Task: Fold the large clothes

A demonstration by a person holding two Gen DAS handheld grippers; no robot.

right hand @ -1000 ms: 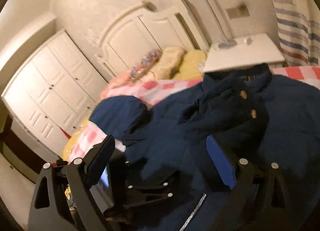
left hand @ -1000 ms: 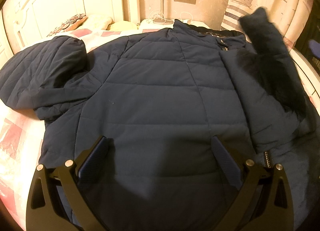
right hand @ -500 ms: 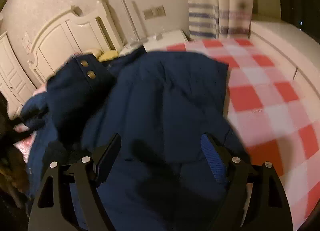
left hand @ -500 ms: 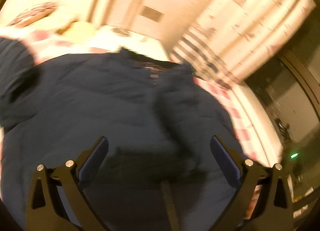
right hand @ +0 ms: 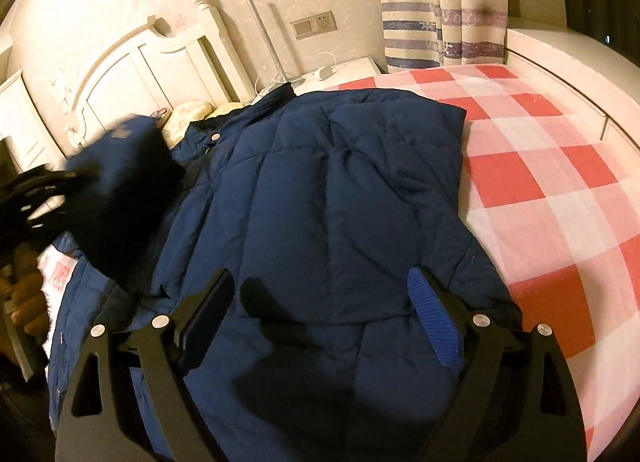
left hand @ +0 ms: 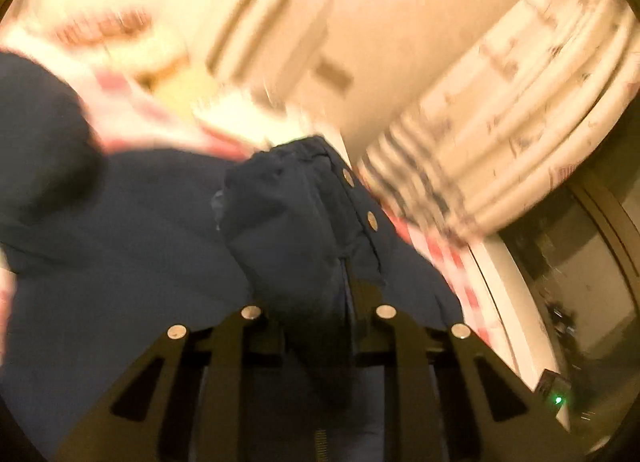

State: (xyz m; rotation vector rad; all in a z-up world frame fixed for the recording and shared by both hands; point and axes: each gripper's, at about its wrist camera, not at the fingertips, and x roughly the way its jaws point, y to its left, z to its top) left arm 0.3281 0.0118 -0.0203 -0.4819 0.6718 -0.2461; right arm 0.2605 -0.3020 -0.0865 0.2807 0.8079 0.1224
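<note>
Both handheld tools are matte black. The right gripper point(right hand: 320, 314) has two angled arms with triangular cut-outs, round silver screw heads near the finger roots, and fingers point(right hand: 434, 322) faced with ribbed blue pads. The left gripper point(left hand: 316, 326) shows the same black frame, the same cut-outs and four silver screws. In the right wrist view a bare hand point(right hand: 28, 302) appears at the picture's left edge; no sleeve is visible.

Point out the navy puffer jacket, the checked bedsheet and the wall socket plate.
navy puffer jacket point(right hand: 340, 190), right wrist view, quilted panel.
checked bedsheet point(right hand: 560, 166), right wrist view, bare red square.
wall socket plate point(right hand: 314, 24), right wrist view, plate centre.
</note>
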